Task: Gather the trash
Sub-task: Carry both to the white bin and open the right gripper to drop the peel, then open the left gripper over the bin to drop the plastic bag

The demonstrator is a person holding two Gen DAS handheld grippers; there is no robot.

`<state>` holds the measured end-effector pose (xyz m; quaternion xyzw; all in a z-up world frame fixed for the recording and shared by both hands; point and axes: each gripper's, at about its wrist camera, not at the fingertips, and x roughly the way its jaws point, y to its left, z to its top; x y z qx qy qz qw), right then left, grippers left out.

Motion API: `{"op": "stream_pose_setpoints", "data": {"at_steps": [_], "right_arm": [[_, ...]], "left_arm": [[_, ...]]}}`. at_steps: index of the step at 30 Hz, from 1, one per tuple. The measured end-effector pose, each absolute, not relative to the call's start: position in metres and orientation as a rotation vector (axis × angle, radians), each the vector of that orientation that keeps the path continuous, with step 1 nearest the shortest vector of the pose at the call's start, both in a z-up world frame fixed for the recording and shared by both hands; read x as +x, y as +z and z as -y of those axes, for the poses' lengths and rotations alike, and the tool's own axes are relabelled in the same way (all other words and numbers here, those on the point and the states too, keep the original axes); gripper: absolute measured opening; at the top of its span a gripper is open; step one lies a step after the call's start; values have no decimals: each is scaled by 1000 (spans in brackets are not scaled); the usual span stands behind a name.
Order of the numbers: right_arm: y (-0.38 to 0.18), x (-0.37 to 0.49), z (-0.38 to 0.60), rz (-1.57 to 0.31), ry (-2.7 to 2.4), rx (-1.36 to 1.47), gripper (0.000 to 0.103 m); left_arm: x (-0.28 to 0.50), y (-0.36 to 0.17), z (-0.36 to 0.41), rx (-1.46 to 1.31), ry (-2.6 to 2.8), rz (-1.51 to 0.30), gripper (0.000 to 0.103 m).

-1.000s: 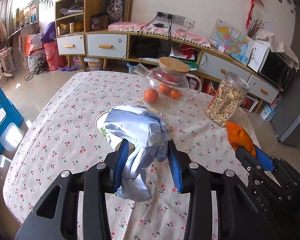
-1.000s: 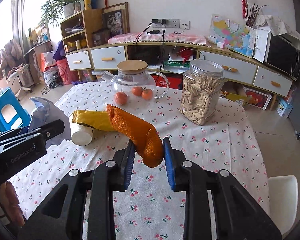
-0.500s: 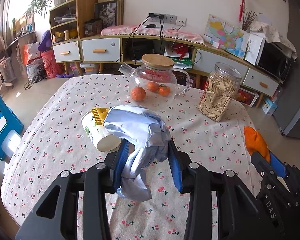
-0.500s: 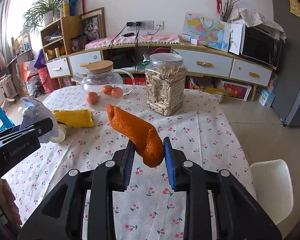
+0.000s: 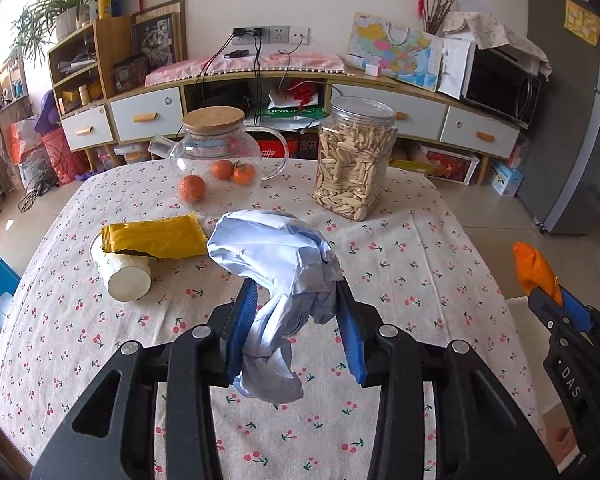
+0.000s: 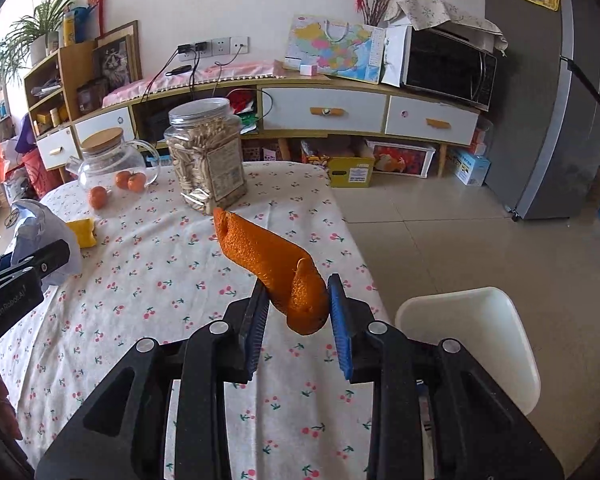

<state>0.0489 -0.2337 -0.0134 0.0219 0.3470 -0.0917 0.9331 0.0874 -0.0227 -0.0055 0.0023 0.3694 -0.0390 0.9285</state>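
My left gripper point(image 5: 296, 320) is shut on a crumpled pale blue wrapper point(image 5: 276, 264) and holds it above the cherry-print table point(image 5: 420, 264). My right gripper point(image 6: 296, 312) is shut on a strip of orange peel point(image 6: 268, 260), held above the table's right edge; the peel also shows in the left wrist view point(image 5: 534, 268). A yellow snack wrapper point(image 5: 156, 236) lies across a tipped white paper cup point(image 5: 120, 272) on the table's left part. In the right wrist view the blue wrapper point(image 6: 40, 236) is at the left.
A glass teapot point(image 5: 216, 148) with tangerines beside it point(image 5: 192, 188) and a jar of seeds point(image 5: 354, 164) stand at the table's far side. A white chair point(image 6: 472, 340) is by the right edge. A sideboard point(image 5: 260, 92) lines the wall behind.
Both grippers have drawn back and swung right with their loads. The cup and yellow wrapper, once hidden behind the blue wrapper, now show at the left. The right view has turned toward the chair.
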Motion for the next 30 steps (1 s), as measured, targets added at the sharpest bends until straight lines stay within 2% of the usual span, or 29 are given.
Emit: {"op": "stream_pose_setpoints", "data": {"at_steps": [7,10,14,15,17,19,30], "right_arm": [[-25,34,306,-757,-372,82,30],[-33,31,330,-800,-453,84,34],[-31,16,357,-794,-566,107,73],[-27,11,362,-779,-588,113,77],[-20,-1,373,-738,-647,114,90],[-12,-13,383,-691,-712,113,96],[2,-60,452,-623,-886,237,96]], "left_arm": [[82,-8,68,52,-137,-755,40],[76,-7,87,75,-162,-745,40],[69,-5,115,95,-209,-739,40],[67,-4,124,100,-225,-738,40],[62,-4,142,112,-263,-739,40],[57,-4,160,132,-306,-736,40],[38,-18,254,139,-526,-807,40]]}}
